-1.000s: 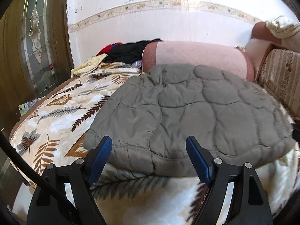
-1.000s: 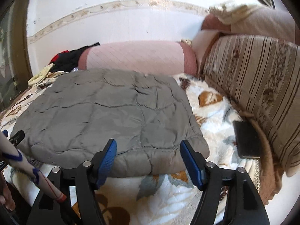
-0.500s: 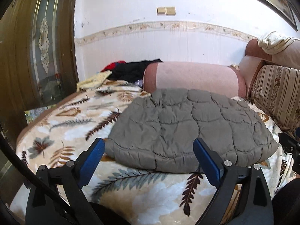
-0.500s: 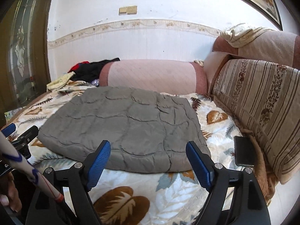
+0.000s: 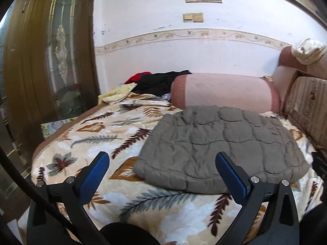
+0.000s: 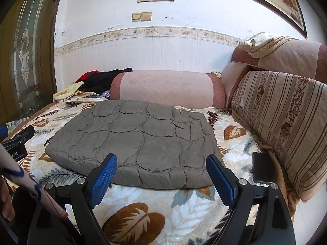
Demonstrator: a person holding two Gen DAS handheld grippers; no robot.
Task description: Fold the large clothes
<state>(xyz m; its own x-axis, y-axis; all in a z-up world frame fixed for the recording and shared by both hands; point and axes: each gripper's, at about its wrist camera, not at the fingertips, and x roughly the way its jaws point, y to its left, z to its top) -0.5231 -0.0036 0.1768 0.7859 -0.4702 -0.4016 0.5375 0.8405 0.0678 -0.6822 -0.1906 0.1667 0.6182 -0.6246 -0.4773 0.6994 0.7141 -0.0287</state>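
A grey quilted jacket [image 5: 222,147] lies folded into a flat rectangle on a leaf-patterned blanket [image 5: 102,134]; it also shows in the right wrist view [image 6: 139,140]. My left gripper [image 5: 163,167] is open and empty, held back from the jacket's near left edge. My right gripper [image 6: 163,173] is open and empty, held back from the jacket's near edge. Neither gripper touches the cloth. The left gripper's body shows at the left edge of the right wrist view [image 6: 16,143].
A pink bolster [image 6: 167,87] lies behind the jacket. A striped sofa back [image 6: 286,118] runs along the right. Black, red and yellow clothes [image 5: 157,81] are piled at the far left. A dark phone [image 6: 262,169] lies on the blanket at right. A wooden door [image 5: 47,61] stands at left.
Both grippers have drawn back and up from the jacket's near edge, so the jacket looks smaller and farther. Both stay open. The jacket has not moved.
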